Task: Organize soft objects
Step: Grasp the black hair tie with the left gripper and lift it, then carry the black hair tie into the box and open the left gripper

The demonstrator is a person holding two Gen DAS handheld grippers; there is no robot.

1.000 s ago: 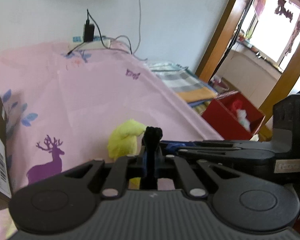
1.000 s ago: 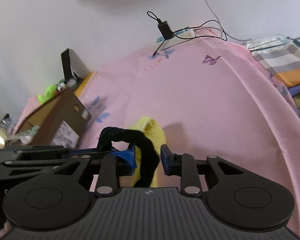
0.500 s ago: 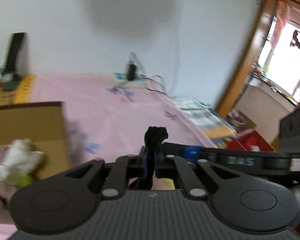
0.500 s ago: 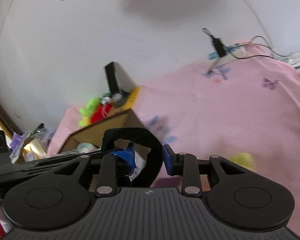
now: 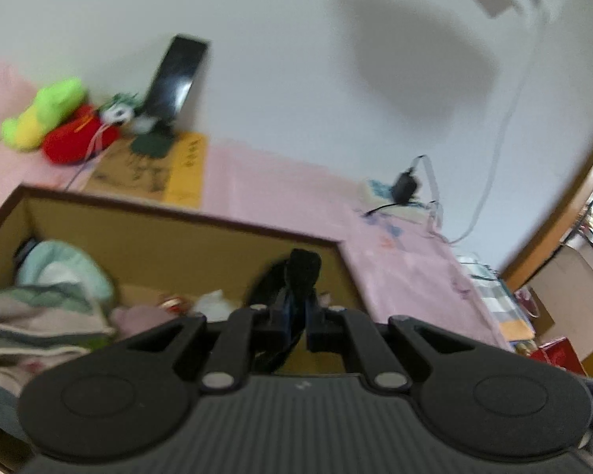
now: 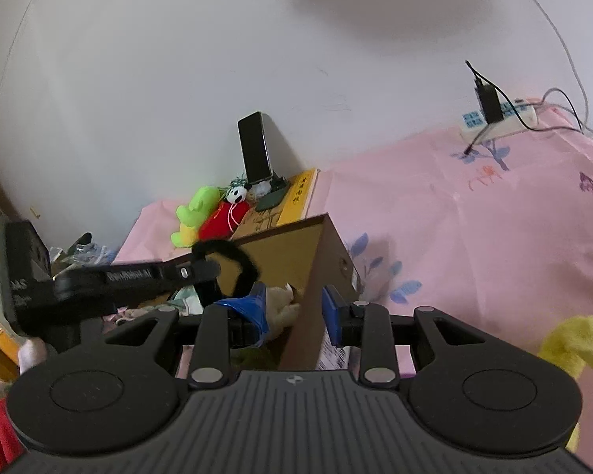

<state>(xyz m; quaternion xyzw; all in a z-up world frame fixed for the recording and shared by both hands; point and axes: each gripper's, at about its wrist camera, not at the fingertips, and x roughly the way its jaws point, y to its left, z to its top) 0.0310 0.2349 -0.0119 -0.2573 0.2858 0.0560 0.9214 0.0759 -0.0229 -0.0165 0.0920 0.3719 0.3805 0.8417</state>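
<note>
My left gripper (image 5: 298, 308) is shut on a black fabric loop (image 5: 302, 266) and holds it over the open cardboard box (image 5: 170, 233). The box holds several soft items, among them a pale green cloth (image 5: 65, 268). In the right wrist view my right gripper (image 6: 294, 308) is open and empty, its jaws either side of the box's right wall (image 6: 324, 260). The left gripper (image 6: 201, 270) with the black loop (image 6: 237, 262) shows there above the box. A yellow soft toy (image 6: 577, 345) lies on the pink sheet (image 6: 474, 217) at the right.
A green plush (image 6: 193, 213), a red plush (image 6: 223, 219) and a phone on a stand (image 6: 255, 150) sit behind the box by the wall. A power strip with charger (image 6: 494, 116) lies at the far right. A red bin (image 5: 559, 353) stands off the bed.
Both grippers swung left from the yellow toy to the box. My right gripper let go of the black loop and opened. The left gripper still holds the loop, now over the box.
</note>
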